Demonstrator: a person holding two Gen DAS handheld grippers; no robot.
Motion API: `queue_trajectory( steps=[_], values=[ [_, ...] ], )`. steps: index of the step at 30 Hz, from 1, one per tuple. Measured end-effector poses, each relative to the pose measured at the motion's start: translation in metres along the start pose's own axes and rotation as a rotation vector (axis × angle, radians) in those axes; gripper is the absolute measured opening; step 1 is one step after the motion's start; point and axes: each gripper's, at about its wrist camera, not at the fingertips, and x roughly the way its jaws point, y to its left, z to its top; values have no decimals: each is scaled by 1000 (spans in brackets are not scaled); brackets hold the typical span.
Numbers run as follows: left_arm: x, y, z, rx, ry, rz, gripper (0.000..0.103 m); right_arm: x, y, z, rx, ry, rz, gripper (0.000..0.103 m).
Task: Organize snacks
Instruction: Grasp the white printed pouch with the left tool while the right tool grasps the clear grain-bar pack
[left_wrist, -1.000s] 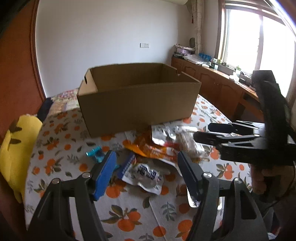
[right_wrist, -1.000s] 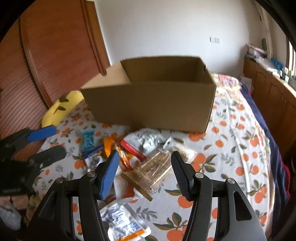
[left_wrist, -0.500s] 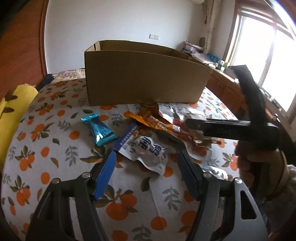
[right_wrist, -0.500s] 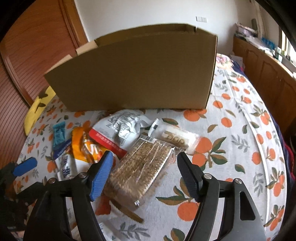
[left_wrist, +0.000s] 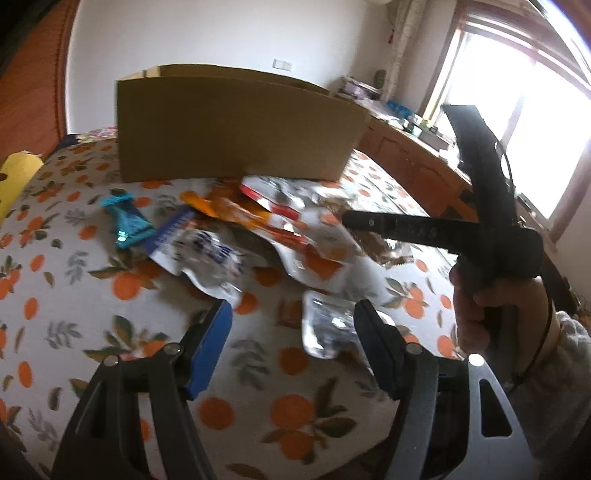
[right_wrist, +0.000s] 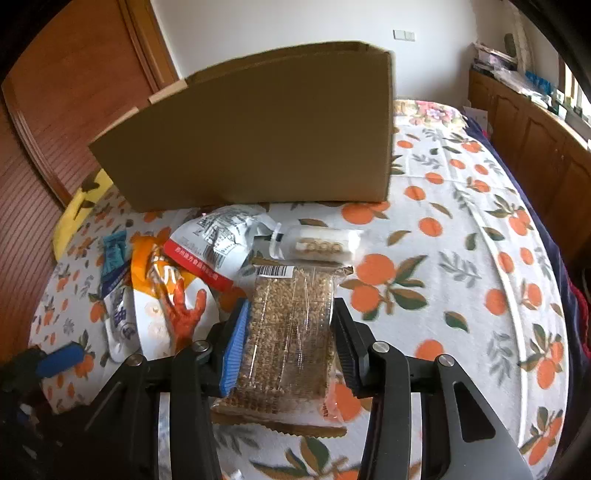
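A cardboard box stands on the orange-print cloth, also in the left wrist view. Snack packets lie in a pile before it. My right gripper straddles a clear packet of brown grain bars, its jaws touching both long edges. A small white packet, a silver-red bag and an orange bag lie beyond. My left gripper is open and empty above the cloth, near a clear packet. A white-blue bag and a teal wrapper lie ahead.
A yellow cushion lies at the left edge of the cloth. Wooden cabinets run along the right wall under a window. A wooden door is at the left. The right gripper crosses the left wrist view.
My right gripper has moved down and forward onto the grain bar packet and its jaws have narrowed against it. My left gripper has shifted right, toward the clear packet.
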Motion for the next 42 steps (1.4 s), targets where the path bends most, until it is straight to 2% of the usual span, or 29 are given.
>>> queue_trajectory(
  steps=[10, 18, 22, 26, 32, 36, 42],
  values=[
    [22, -32, -7, 59, 78, -51, 71, -33, -25, -34, -72, -43, -69, 44],
    [33, -53, -13, 162, 100, 23, 76, -26, -38, -44, -82, -38, -88, 45],
    [40, -65, -16, 249, 103, 84, 79, -26, -42, -44, -67, -44, -66, 45],
    [48, -73, -15, 292, 107, 107, 83, -27, -42, -45, -59, -50, -53, 45],
    [50, -71, -11, 301, 126, 102, 84, -27, -45, -44, -48, -48, -37, 45],
    [45, -68, -13, 312, 139, 85, 76, -28, -45, -45, -44, -50, -29, 45],
    [33, -59, -16, 278, 111, 79, 75, -33, -36, -46, -83, -52, -39, 45]
  ],
)
